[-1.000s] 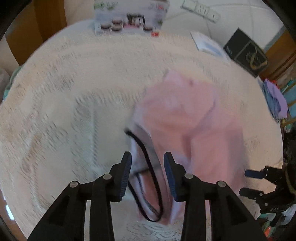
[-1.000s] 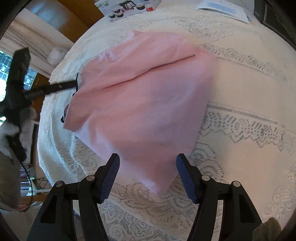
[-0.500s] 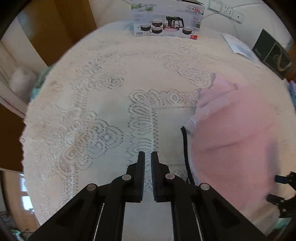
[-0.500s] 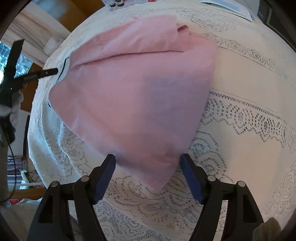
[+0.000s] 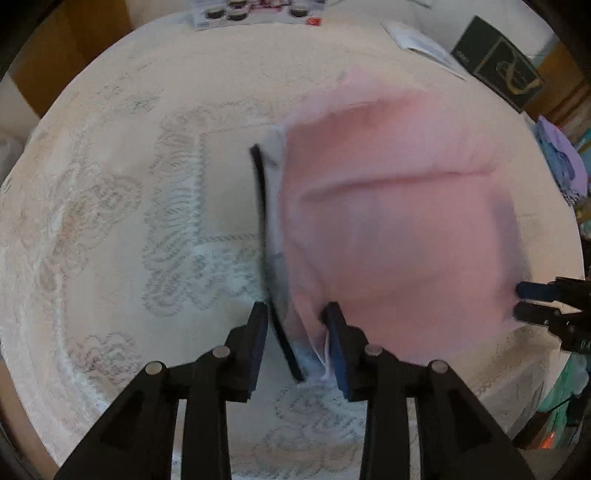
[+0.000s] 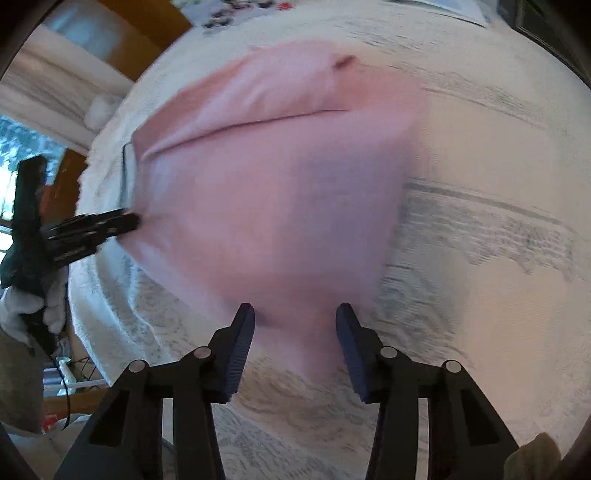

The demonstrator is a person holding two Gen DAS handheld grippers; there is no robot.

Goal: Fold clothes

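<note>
While its jaws are opening, the left gripper [image 5: 295, 339] points down at the near edge of the pink garment [image 5: 399, 221], whose black-trimmed white hem [image 5: 266, 236] runs up from between the two blue pads; the pads stand apart and the hem lies in the gap, though blur hides whether the right pad touches the cloth. To the left of that gripper only the cream lace tablecloth [image 5: 110, 221] shows. At the right edge of the same view the right gripper's fingertips [image 5: 532, 299] reach the garment's far side. Along the top of the frame lie a printed box [image 5: 258, 14], a white leaflet [image 5: 421, 40] and, upper right, a dark box [image 5: 498, 62]; a heap of purple and blue cloth [image 5: 561, 155] sits past the table's right rim.

In the right wrist view the right gripper [image 6: 295, 332] has its jaws closing, still apart, with the garment's lower corner [image 6: 299, 332] hanging between them and no pad visibly pressing it. The left gripper [image 6: 110, 225] enters from the left, at the hem.

The garment lies in the middle of the table, folded over itself, a straight fold edge [image 6: 243, 125] crossing its upper half. It is plain pink, smooth and blurred.
</note>
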